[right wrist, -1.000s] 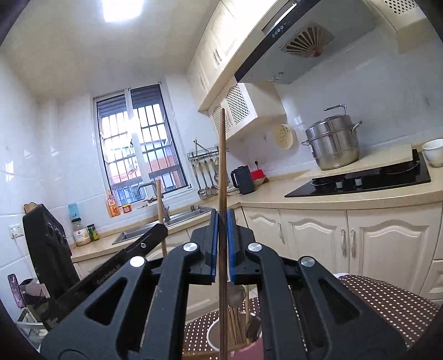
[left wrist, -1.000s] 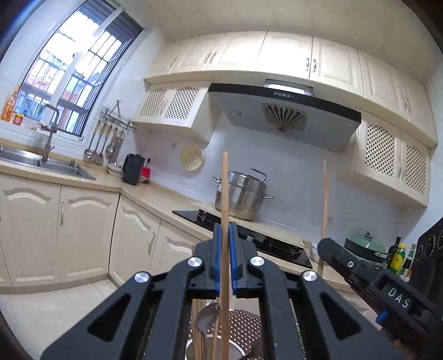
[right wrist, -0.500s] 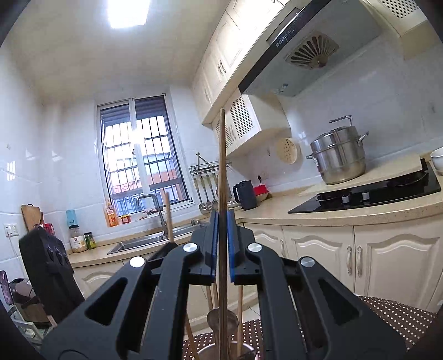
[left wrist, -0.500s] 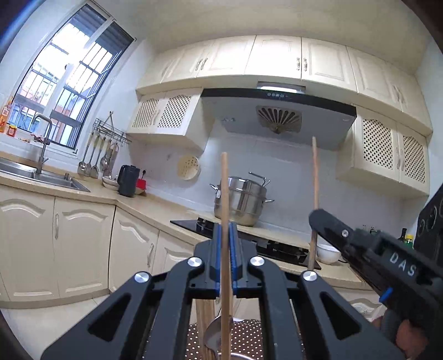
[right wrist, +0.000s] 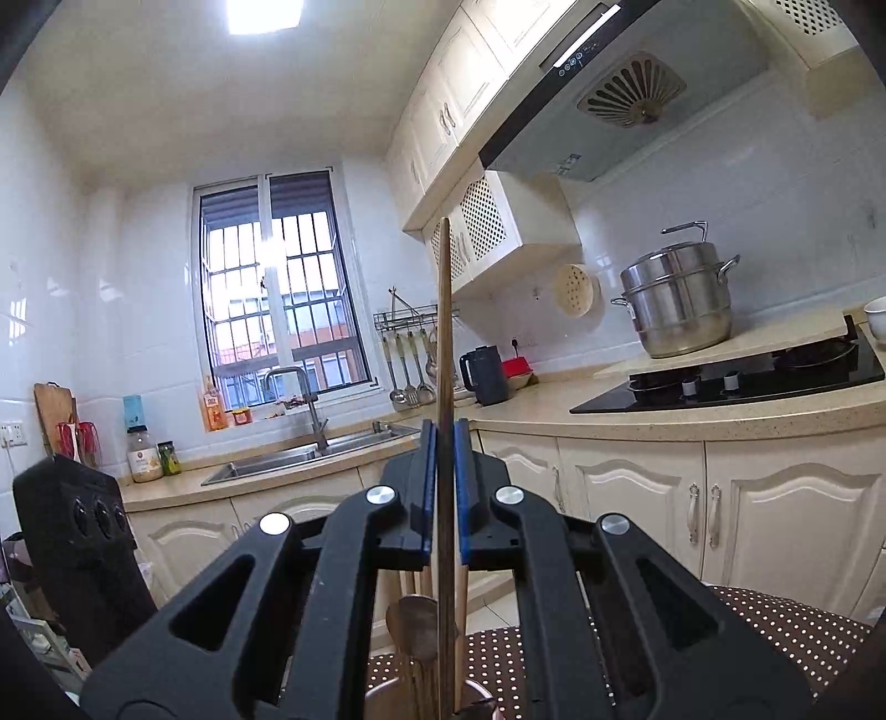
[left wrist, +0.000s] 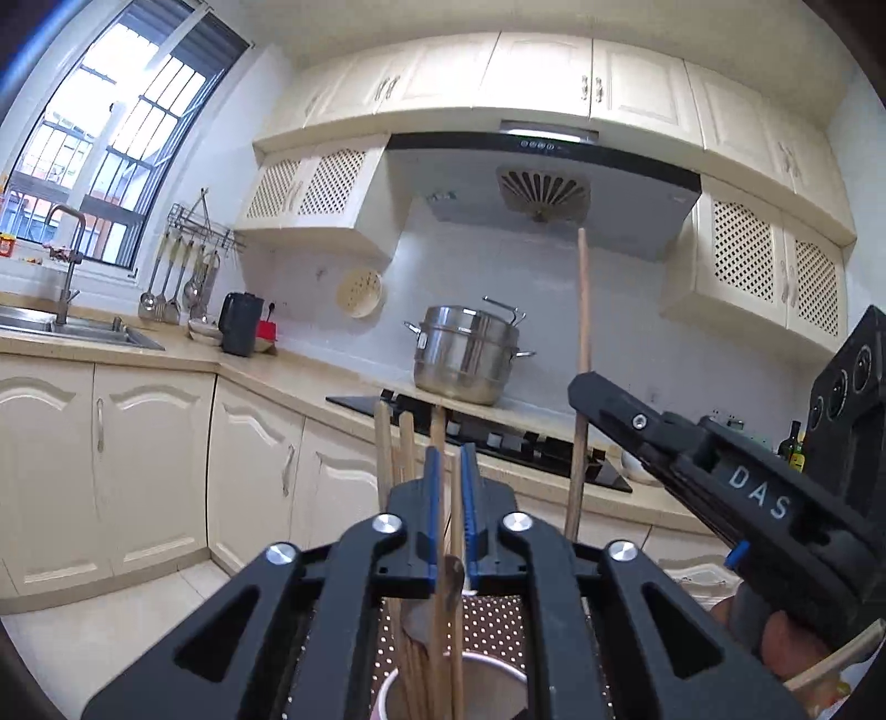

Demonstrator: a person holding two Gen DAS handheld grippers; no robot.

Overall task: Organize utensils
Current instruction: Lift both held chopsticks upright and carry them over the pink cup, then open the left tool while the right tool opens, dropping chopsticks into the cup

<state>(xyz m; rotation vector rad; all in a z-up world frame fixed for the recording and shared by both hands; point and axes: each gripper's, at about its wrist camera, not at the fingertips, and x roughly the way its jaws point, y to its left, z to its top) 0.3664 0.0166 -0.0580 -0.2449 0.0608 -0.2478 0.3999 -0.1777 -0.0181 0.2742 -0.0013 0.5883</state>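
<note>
One chopstick already sits loose in the cup between your left gripper pads, which have just been opening; right gripper pinches its chopstick upright; lower it straight, then release.

A cream-cabinet kitchen runs along white tiled walls, with a barred window letting in daylight above a steel sink. A grey range hood hangs over a black hob, where a steel steamer pot stands on the speckled beige countertop. A square ceiling light glows overhead.
</note>
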